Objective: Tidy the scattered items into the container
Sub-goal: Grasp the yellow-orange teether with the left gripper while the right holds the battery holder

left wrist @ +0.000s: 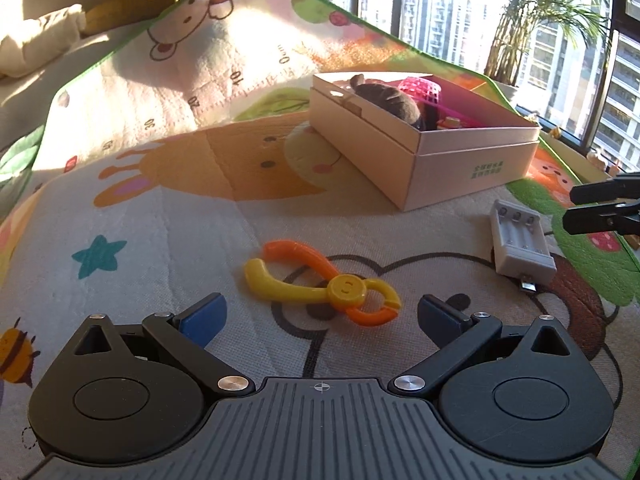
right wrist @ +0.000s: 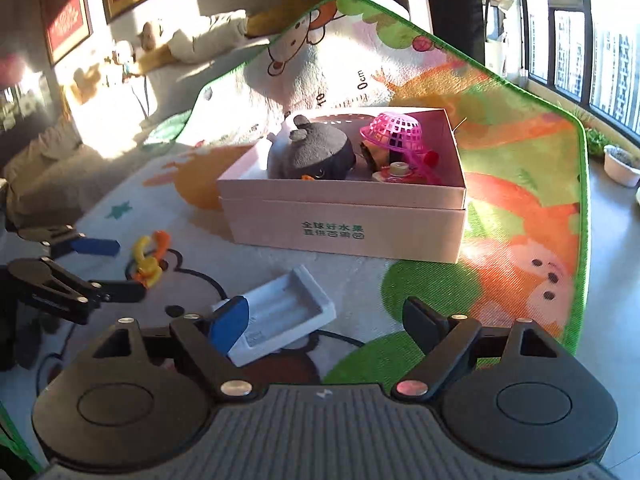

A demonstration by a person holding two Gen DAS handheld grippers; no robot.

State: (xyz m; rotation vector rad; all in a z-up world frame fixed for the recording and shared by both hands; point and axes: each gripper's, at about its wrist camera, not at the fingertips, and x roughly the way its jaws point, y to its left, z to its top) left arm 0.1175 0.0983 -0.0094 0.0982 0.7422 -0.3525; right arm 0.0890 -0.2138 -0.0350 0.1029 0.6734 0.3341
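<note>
A yellow and orange toy pliers (left wrist: pixel 320 284) lies on the play mat just ahead of my left gripper (left wrist: pixel 320 316), which stands open with nothing between its fingers. A white battery charger (right wrist: pixel 280 312) lies on the mat by my right gripper (right wrist: pixel 326 322). That gripper is open, its blue left pad (right wrist: pixel 230 324) in front of the charger's near corner and its right finger well clear. The pink cardboard box (right wrist: pixel 344 208) stands beyond, holding a dark grey plush toy (right wrist: pixel 310 152) and a pink plastic basket (right wrist: pixel 394 132). The left wrist view also shows the charger (left wrist: pixel 520 244), the box (left wrist: pixel 460 160) and my right gripper (left wrist: pixel 570 205) at the right edge.
A cartoon play mat (right wrist: pixel 520 184) with a green border covers the floor. Windows and potted plants (left wrist: pixel 540 20) run along the right, with a white bowl (right wrist: pixel 620 166) on the floor. Cushions (right wrist: pixel 208 36) lie at the back left.
</note>
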